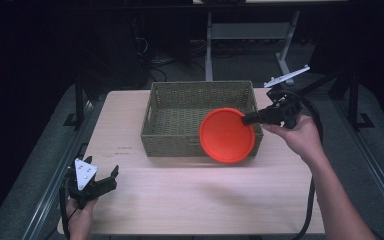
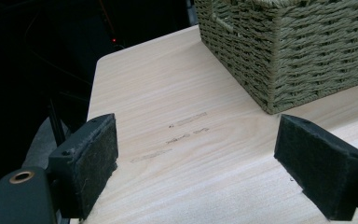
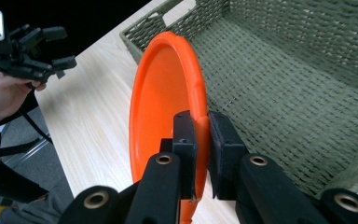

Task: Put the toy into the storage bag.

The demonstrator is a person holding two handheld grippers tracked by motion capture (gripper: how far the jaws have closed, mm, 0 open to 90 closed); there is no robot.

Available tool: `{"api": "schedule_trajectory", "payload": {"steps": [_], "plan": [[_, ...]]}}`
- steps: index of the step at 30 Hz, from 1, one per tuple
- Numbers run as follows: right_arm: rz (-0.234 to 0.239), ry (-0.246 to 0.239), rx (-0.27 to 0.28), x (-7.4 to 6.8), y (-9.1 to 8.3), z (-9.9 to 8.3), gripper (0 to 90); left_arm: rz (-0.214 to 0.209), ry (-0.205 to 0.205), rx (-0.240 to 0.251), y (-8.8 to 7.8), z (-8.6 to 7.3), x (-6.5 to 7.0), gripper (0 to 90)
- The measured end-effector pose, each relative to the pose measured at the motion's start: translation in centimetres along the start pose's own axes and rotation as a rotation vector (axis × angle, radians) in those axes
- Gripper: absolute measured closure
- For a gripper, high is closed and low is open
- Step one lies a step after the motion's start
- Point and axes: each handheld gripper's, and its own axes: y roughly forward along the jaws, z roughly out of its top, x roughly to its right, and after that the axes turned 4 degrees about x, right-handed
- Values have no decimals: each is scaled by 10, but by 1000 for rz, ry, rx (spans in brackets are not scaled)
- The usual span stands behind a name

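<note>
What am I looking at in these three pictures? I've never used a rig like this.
A person at a table holds a hand-operated two-jaw gripper in each hand. The high view looks down from above; the other two views come from cameras riding on the grippers. A green woven basket stands on the table. The right gripper is shut on the rim of an orange plate, held on edge over the basket's near right corner. The left gripper rests open at the table's near left, holding nothing.
</note>
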Motion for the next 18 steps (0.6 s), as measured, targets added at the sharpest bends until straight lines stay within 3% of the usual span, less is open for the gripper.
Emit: {"api": "schedule_trajectory", "payload": {"steps": [7, 18], "plan": [[7, 1, 12, 2, -2, 13, 819, 1, 0, -3, 0, -1, 0, 127], [-23, -2, 7, 2, 1, 37, 819, -2, 6, 3, 1, 0, 0, 127]]}}
